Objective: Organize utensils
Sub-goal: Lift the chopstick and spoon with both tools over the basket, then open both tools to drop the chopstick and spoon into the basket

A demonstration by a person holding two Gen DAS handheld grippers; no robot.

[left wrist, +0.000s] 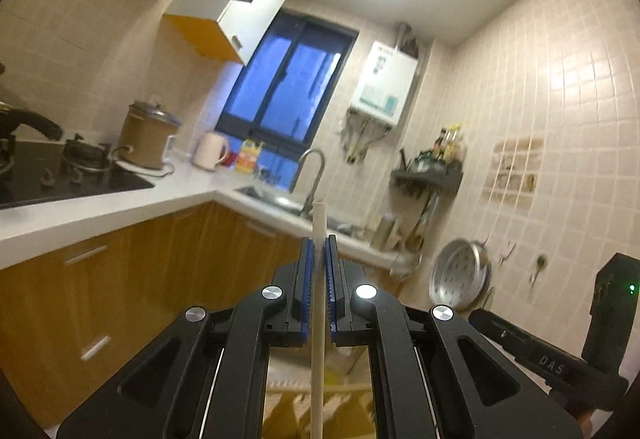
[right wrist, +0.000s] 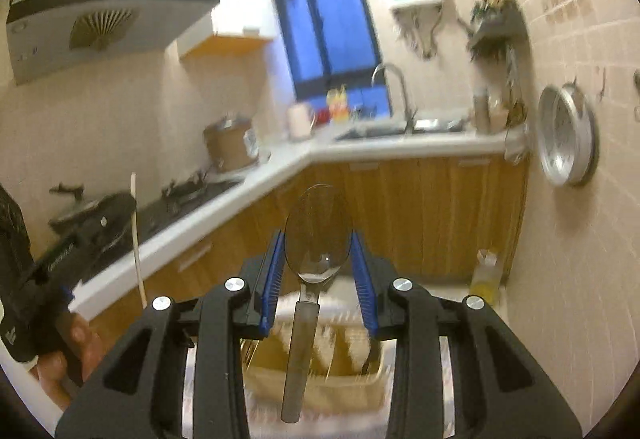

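My left gripper (left wrist: 319, 247) is shut on a pale chopstick (left wrist: 318, 319) that stands upright between its blue pads and sticks out above the tips. My right gripper (right wrist: 318, 243) is shut on a metal spoon (right wrist: 316, 235), bowl up, handle hanging down between the fingers. In the right wrist view the left gripper (right wrist: 80, 235) with its chopstick (right wrist: 136, 227) shows at the left, held in a hand. A beige utensil holder (right wrist: 320, 367) sits below the right gripper, blurred. Part of it shows under the left gripper (left wrist: 288, 399).
An L-shaped white counter (right wrist: 280, 167) runs over wooden cabinets, with a gas stove (left wrist: 72, 175), a brown cooker pot (left wrist: 148, 139), a kettle (left wrist: 210, 151) and a sink with tap (left wrist: 308, 179). A metal pan (right wrist: 566, 135) hangs on the tiled right wall. A bottle (right wrist: 486, 275) stands on the floor.
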